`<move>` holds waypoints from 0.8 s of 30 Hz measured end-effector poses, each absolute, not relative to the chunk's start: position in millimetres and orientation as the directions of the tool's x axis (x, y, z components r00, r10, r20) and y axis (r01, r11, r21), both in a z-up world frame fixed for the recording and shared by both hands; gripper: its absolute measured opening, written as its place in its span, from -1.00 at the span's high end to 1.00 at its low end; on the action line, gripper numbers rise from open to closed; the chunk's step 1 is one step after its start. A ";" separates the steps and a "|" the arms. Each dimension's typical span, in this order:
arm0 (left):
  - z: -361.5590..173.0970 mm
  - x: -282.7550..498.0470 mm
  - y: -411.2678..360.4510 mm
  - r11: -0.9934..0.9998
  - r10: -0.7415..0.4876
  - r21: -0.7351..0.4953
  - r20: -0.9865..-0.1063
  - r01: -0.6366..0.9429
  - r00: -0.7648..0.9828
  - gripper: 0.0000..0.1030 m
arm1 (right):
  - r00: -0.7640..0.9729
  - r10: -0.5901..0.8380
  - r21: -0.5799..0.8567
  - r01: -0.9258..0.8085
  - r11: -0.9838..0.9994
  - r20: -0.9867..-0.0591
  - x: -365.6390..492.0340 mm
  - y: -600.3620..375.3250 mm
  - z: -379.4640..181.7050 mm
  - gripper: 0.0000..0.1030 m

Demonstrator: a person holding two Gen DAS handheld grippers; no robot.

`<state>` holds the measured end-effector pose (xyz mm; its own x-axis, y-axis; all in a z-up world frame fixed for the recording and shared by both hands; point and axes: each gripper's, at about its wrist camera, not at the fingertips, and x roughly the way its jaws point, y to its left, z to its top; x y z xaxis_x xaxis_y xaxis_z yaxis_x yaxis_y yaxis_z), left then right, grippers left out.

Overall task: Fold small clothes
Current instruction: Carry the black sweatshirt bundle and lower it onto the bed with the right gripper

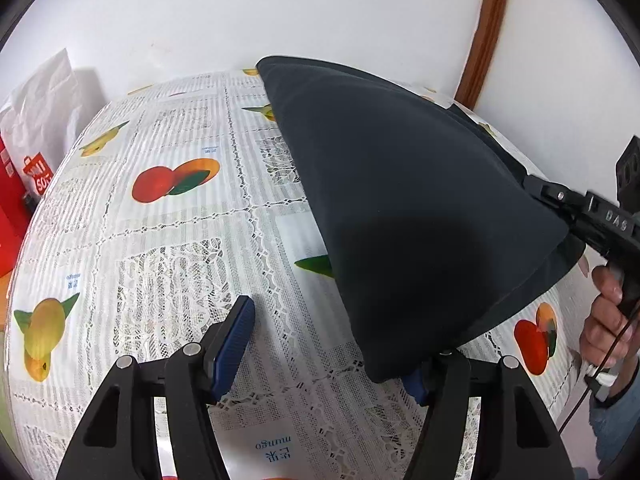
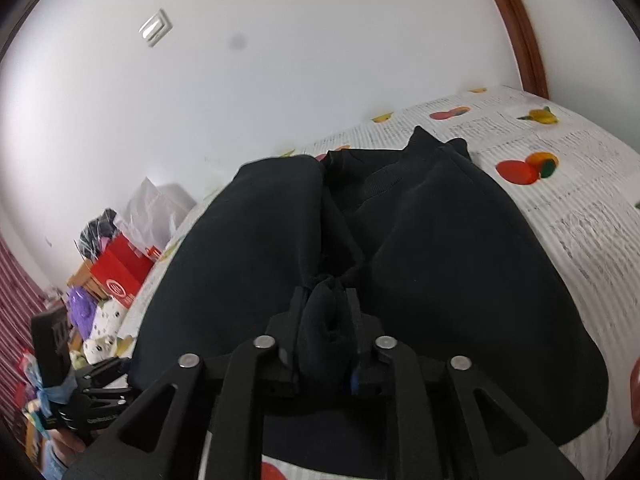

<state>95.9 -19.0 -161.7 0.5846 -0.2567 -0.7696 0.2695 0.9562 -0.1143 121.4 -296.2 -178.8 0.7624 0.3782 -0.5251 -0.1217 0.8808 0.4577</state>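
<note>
A dark navy garment lies partly on the fruit-print lace tablecloth, with one edge lifted into a tent. In the left wrist view my right gripper pinches that raised edge at the far right. My left gripper stands open low over the cloth. Its left blue pad is bare, and the garment's near corner drapes over its right finger. In the right wrist view my right gripper is shut on a bunched fold of the black garment, whose ribbed collar faces away.
A white paper bag and a red bag stand at the table's far left. A hand holds the right gripper's grip. A red box and plush toys sit beyond the table's left edge. A brown door frame rises behind.
</note>
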 end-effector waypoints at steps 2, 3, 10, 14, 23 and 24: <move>-159.6 93.4 -18.5 0.952 -0.270 -0.123 -0.767 0.279 0.582 -0.23 | 0.767 0.374 0.469 -0.109 0.876 -0.521 119.4 -300.3 -175.2 0.20; -157.9 92.2 -17.6 0.947 -0.292 -0.145 -0.763 0.287 0.576 -0.23 | 0.770 0.376 0.473 -0.111 0.874 -0.515 119.6 -301.8 -173.7 0.05; -161.5 96.2 -48.8 0.930 -0.334 -0.169 -0.755 0.325 0.564 -0.30 | 0.723 0.439 0.515 -0.134 0.847 -0.534 147.2 -294.2 -177.3 -0.06; -169.3 103.7 -65.6 0.944 -0.272 -0.098 -0.775 0.316 0.571 -0.35 | 0.695 0.421 0.486 -0.117 0.866 -0.583 169.7 -276.8 -182.6 -0.04; -172.2 108.5 -66.4 0.958 -0.233 -0.085 -0.787 0.274 0.571 -0.41 | 0.801 0.410 0.411 -0.227 0.883 -0.437 155.8 -285.2 -137.7 0.84; -172.3 108.7 -66.4 0.959 -0.230 -0.083 -0.787 0.272 0.573 -0.41 | 0.825 0.405 0.424 -0.228 0.877 -0.395 147.1 -296.5 -131.2 0.84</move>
<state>108.7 -66.4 -172.3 0.5726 -0.2304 -0.7868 0.2719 0.9587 -0.0828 147.1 -296.5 -131.2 0.8245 0.4053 -0.3949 -0.2278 0.8765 0.4240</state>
